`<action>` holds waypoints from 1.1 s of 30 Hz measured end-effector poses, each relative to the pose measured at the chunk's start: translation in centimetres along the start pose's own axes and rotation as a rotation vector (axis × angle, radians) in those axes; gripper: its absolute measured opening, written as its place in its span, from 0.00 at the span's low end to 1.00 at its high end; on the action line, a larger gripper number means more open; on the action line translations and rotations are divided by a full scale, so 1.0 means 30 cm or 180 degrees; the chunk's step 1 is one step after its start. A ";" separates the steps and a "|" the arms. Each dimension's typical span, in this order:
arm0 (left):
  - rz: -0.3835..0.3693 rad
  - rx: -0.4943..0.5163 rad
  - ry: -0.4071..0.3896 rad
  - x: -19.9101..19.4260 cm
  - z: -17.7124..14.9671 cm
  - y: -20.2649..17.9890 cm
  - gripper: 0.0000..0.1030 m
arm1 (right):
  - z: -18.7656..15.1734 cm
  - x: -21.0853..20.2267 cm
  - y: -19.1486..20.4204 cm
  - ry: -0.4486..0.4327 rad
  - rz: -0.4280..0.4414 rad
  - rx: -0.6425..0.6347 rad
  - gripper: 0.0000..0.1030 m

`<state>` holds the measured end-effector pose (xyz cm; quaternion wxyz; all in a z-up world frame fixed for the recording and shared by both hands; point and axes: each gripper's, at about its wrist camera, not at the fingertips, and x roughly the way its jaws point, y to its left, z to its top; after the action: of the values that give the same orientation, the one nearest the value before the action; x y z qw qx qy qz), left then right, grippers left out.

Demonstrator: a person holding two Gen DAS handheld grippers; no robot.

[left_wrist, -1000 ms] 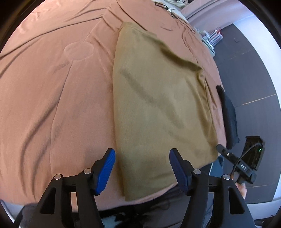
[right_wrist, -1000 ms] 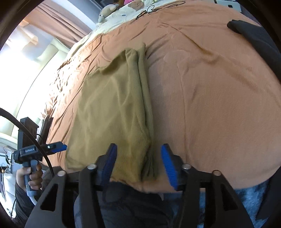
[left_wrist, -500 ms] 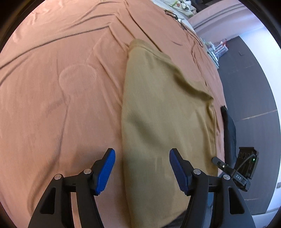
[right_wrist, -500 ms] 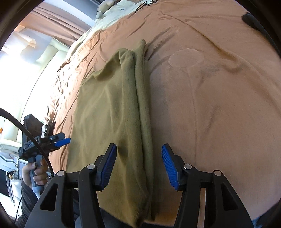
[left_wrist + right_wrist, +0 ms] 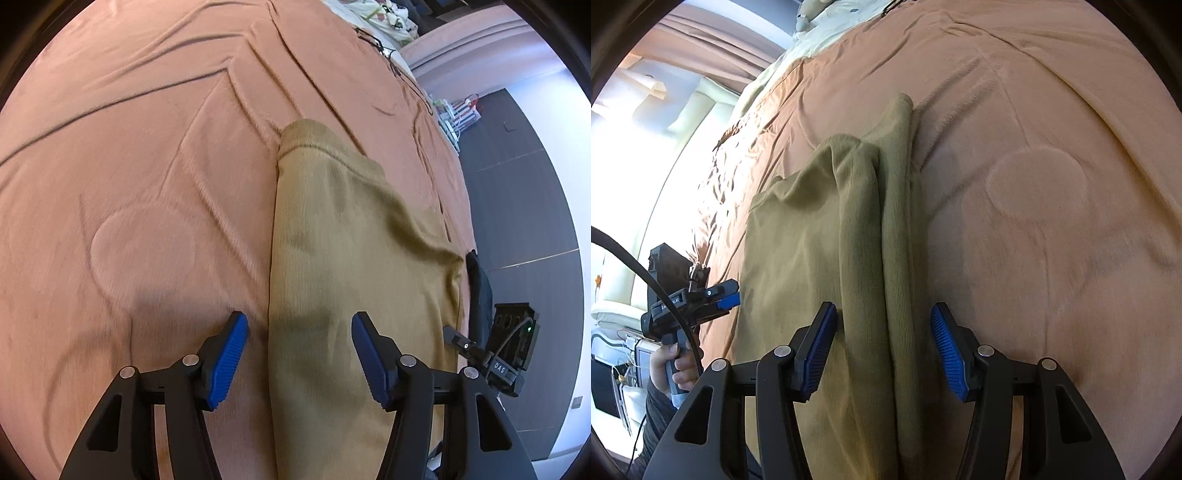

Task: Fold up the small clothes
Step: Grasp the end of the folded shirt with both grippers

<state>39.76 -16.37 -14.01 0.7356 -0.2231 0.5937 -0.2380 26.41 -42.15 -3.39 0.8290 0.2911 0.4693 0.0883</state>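
Now the olive garment (image 5: 354, 266) on the bedspread (image 5: 140, 155) is being straddled by both open, empty grippers (image 5: 298, 360) (image 5: 882, 349), the left having just narrowed slightly, and all layers are best being pinched together.

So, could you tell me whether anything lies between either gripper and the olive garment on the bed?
Nothing visible does. The left gripper straddles one long edge of the olive garment, and the right gripper straddles the folded edge on the other side; both are open with only cloth between the pads. The bedspread around it is bare.
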 end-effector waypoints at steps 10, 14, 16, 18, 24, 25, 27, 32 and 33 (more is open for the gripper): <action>-0.0168 -0.0021 -0.0099 0.047 0.111 0.009 0.49 | 0.120 0.101 -0.012 0.0063 0.0250 -0.0070 0.50; -0.0253 -0.0122 -0.0150 0.077 0.140 0.016 0.27 | 0.157 0.128 -0.036 0.0077 0.0341 -0.0051 0.48; -0.0244 -0.0135 -0.0154 0.089 0.147 0.012 0.16 | 0.171 0.137 -0.057 0.0082 0.0315 -0.0018 0.35; -0.0236 -0.0076 -0.0168 0.083 0.137 -0.007 0.08 | 0.179 0.145 -0.060 0.0092 0.0262 -0.0009 0.24; -0.0307 0.0146 -0.0372 -0.037 0.121 -0.093 0.07 | 0.150 0.074 0.056 -0.0070 0.0102 -0.0357 0.12; -0.0320 0.0182 -0.0399 -0.062 0.119 -0.110 0.07 | 0.143 0.056 0.075 -0.0098 0.0103 -0.0396 0.11; -0.0346 0.0270 -0.0466 -0.120 0.108 -0.154 0.07 | 0.126 0.018 0.118 -0.0165 0.0076 -0.0505 0.11; -0.0396 0.0407 -0.0634 -0.244 0.075 -0.226 0.07 | 0.070 -0.083 0.203 -0.0368 0.0046 -0.0681 0.11; -0.0412 0.0411 -0.0662 -0.263 0.072 -0.237 0.07 | 0.054 -0.109 0.221 -0.0413 0.0054 -0.0701 0.11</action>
<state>39.82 -17.01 -3.19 0.7891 -0.2365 0.4821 -0.2983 26.83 -38.76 3.38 0.8838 0.2074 0.3996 0.1273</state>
